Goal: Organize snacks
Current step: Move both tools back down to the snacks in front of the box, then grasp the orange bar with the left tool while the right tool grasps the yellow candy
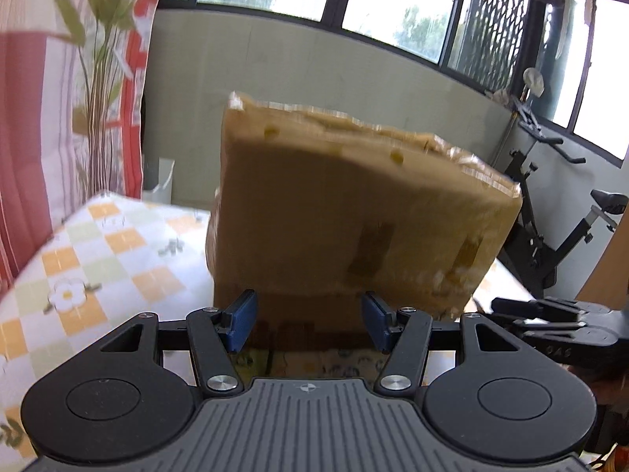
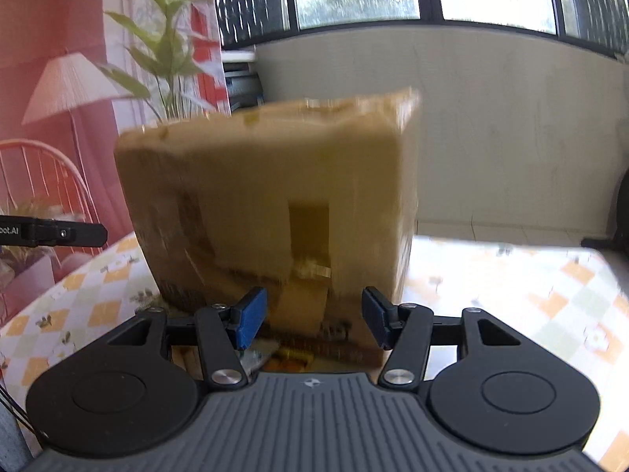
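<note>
While box point(image 1: 354, 216) print blurs, "bot.AI" shows on left tool point(image 2: 59, 232); both tools spread.

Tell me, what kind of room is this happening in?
Probably a sunroom or enclosed balcony in a home. A row of large windows looks onto trees, an exercise bike stands in the corner, and a cardboard box sits on a table with a flowered checked cloth.

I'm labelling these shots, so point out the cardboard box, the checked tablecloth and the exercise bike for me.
cardboard box point(image 1: 354, 212): left wrist view, on its shaded front face.
checked tablecloth point(image 1: 118, 251): left wrist view, on bare cloth left of the box.
exercise bike point(image 1: 550, 244): left wrist view, on its black frame.
</note>
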A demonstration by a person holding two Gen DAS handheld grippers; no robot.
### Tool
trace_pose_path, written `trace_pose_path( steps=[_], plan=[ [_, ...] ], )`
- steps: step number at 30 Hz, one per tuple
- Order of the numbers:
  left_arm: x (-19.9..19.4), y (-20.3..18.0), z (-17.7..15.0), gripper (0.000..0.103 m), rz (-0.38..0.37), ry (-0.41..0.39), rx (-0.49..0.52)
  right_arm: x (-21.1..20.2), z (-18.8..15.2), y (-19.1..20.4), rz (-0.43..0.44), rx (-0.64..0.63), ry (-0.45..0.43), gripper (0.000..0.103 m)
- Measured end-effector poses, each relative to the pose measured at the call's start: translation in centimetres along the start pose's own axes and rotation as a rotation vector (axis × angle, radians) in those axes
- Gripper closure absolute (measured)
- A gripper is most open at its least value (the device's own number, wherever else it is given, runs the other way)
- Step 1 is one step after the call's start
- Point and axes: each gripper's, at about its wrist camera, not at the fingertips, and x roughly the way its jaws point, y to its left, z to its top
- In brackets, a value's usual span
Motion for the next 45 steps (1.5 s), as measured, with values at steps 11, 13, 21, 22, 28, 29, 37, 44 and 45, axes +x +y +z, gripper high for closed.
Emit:
trace_pose_path(
  steps=[11,13,21,22,28,29,37,44,45],
  plan=[
    [1.9,-0.1,-3.3,0.043,0.017,0.11,-0.047,6.1,-2.8,1.4,-0.041,-0.034,0.188,0.046],
    [2.1,0.0,-3.6,0.043,0.02,0.122,-0.057,6.8,-2.7,1.6,-0.031,-0.028,0.201,0.046],
    [3.1,-0.3,-5.5,0.043,0.024,0.185,-0.096,8.7,-3.6,2.6,-0.025,-0.008,0.223,0.046],
    [3.3,-0.3,-5.7,0.043,0.026,0.192,-0.1,9.0,-3.8,2.8,-0.037,-0.02,0.232,0.046],
    [3.8,-0.2,-6.5,0.043,0.043,0.224,-0.123,7.8,-5.1,4.0,-0.035,-0.161,0.207,0.063],
    [3.8,-0.1,-6.6,0.043,0.046,0.228,-0.125,7.4,-5.3,3.8,-0.03,-0.16,0.204,0.065],
    [4.4,-0.2,-7.1,0.042,0.068,0.259,-0.144,4.4,-7.1,1.0,-0.032,-0.066,0.149,0.067],
    [5.4,-0.4,-7.3,0.042,0.088,0.287,-0.166,4.0,-7.3,1.4,-0.061,-0.085,0.129,0.067],
    [5.5,-0.5,-7.2,0.041,0.093,0.288,-0.171,4.1,-7.4,1.4,-0.06,-0.084,0.128,0.067]
  ],
)
